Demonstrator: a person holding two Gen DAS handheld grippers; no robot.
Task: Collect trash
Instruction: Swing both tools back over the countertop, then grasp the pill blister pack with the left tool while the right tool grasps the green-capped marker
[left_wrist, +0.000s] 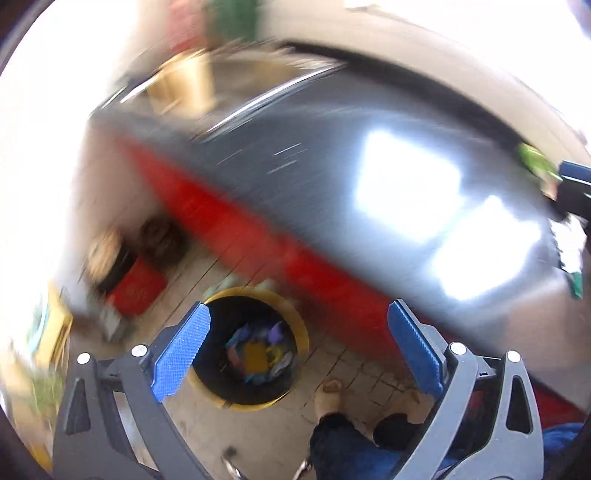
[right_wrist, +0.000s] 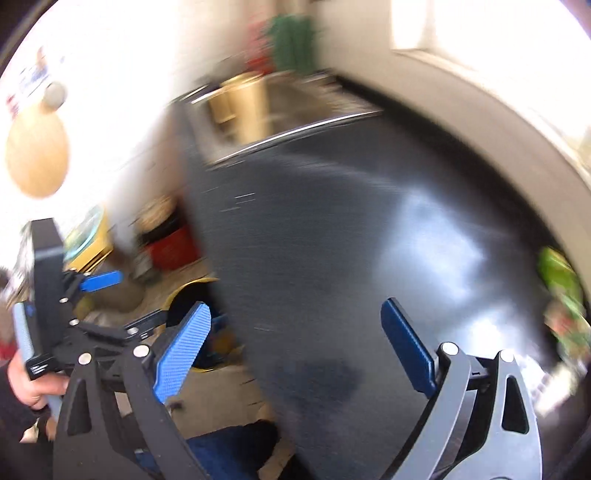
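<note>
My left gripper (left_wrist: 299, 317) is open and empty, hovering above a black trash bin with a yellow rim (left_wrist: 299, 321) on the floor; several colourful wrappers (left_wrist: 258, 350) lie inside the bin. My right gripper (right_wrist: 295, 314) is open and empty over the dark countertop (right_wrist: 332, 221). A green wrapper (right_wrist: 561, 280) lies at the counter's far right; it also shows in the left wrist view (left_wrist: 535, 162). The left gripper (right_wrist: 103, 295) shows at the left of the right wrist view, over the bin (right_wrist: 184, 291). Both views are motion-blurred.
The counter has a red front (left_wrist: 258, 236). A red box (left_wrist: 136, 288) and baskets stand on the tiled floor by the wall. A steel sink (right_wrist: 295, 107) with a wooden board sits at the counter's far end. The person's feet (left_wrist: 328, 398) stand near the bin.
</note>
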